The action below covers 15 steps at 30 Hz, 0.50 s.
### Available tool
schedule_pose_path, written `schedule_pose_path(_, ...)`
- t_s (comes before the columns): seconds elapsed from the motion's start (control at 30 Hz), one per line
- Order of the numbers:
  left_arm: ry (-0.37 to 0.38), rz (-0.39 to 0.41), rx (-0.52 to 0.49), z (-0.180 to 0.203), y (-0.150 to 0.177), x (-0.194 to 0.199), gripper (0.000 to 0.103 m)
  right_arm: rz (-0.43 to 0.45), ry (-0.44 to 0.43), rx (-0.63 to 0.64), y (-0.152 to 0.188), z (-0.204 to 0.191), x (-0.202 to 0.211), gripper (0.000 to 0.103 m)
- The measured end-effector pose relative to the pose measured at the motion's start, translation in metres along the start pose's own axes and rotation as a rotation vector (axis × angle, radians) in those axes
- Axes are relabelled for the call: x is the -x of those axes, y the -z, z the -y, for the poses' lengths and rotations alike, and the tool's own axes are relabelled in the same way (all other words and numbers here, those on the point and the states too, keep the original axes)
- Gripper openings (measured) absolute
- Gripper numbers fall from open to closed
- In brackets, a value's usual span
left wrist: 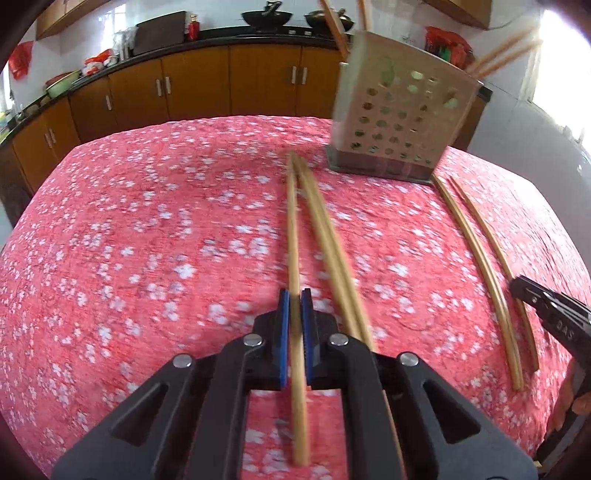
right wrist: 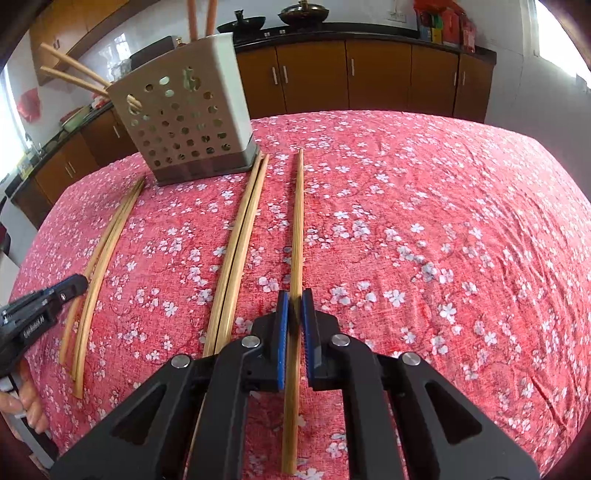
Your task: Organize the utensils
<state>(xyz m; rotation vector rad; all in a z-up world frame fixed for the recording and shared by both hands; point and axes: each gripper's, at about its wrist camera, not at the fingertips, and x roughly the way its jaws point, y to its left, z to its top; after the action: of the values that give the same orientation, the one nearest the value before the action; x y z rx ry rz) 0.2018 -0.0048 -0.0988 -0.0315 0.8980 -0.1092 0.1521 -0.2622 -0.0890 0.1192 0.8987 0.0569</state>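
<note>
My left gripper [left wrist: 294, 295] is shut on one wooden chopstick [left wrist: 292, 229] that lies lengthwise on the red floral tablecloth [left wrist: 147, 240]. Two more chopsticks [left wrist: 325, 229] lie just right of it. In the right wrist view my right gripper [right wrist: 294, 295] is shut on another chopstick [right wrist: 298, 221], with a pair [right wrist: 236, 251] to its left. The perforated utensil holder [left wrist: 402, 122] [right wrist: 184, 122] stands at the far end with several chopsticks in it. Each gripper's tip shows at the other view's edge, the right gripper [left wrist: 517, 286] and the left gripper [right wrist: 79, 282], beside an outer pair of chopsticks [left wrist: 465, 229] [right wrist: 107, 251].
Brown kitchen cabinets [left wrist: 192, 85] and a dark counter with woks [left wrist: 266, 16] run behind the table. The tablecloth drops off at the table's curved edges. A person's fingers [right wrist: 26, 402] hold the left gripper's handle.
</note>
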Motion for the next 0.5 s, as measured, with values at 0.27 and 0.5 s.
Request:
schedule_pose_path(0.27,-0.090,0.003,0.074,-0.060,-0.010,-0.002,0.008,0.024,0.079,-0.044,-0.020,0.028,-0.012,0.008)
schedule_pose_path(0.5,-0.081,0.011,0.086,-0.080,-0.014,-0.003,0.010,0.024,0.081,-0.049,-0.027,0.031,-0.017,0.009)
